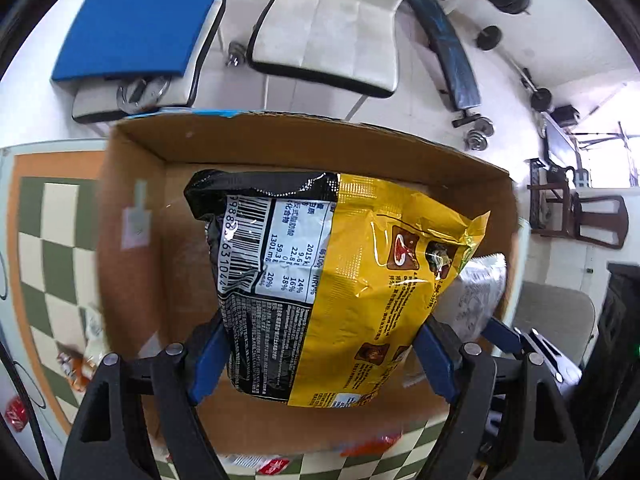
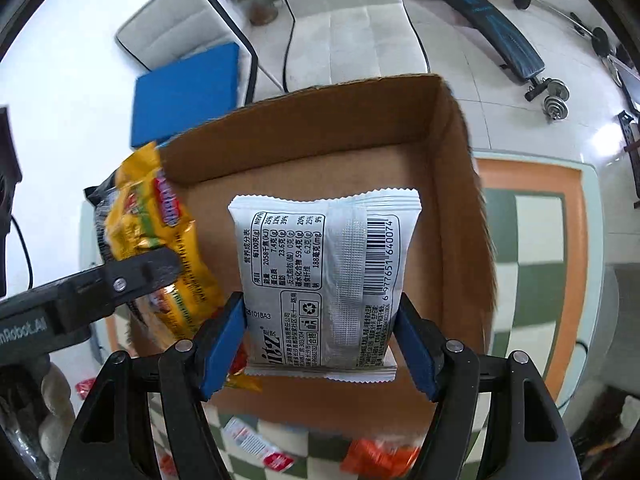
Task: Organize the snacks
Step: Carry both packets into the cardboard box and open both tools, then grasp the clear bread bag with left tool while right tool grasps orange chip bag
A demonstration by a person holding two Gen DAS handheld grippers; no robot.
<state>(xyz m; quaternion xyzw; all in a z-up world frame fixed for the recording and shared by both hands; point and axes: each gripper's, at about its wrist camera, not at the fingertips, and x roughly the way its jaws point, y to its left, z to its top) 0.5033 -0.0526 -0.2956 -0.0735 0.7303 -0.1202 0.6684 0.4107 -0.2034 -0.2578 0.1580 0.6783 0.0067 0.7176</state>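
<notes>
The box (image 2: pixel 320 168) is seen from above with its floor bare in the right wrist view; nothing can be made out lying in it, so the packing is judged to be at its start. Loose packets are left on the checkered tabletop (image 2: pixel 532 216): small red and orange ones (image 2: pixel 376 456) along the near edge, below the box, and a few more (image 1: pixel 76 364) at the left side in the left wrist view. Those are judged to remain to be gathered once the two packs in hand are set down.

The left tongs (image 1: pixel 320 356) are closed on the yellow pack (image 1: pixel 352 264): the blue pads (image 1: pixel 208 356) are pressed against its two long sides near its lower end, and the pack is held out ahead of the tongs, over the box floor. Most of the pack stands beyond the fingertips, toward the far wall of the box.

The right tongs (image 2: pixel 320 348) are pinching the white pack (image 2: pixel 324 272) in the same manner, with the pads against its left and right sides near the bottom seam. The pack is held flat-faced to the camera, above the middle of the box, just beside the yellow pack at its left. Neither pack is seen to rest on the floor of the box yet; whether they are clear of it cannot be told for certain.
</notes>
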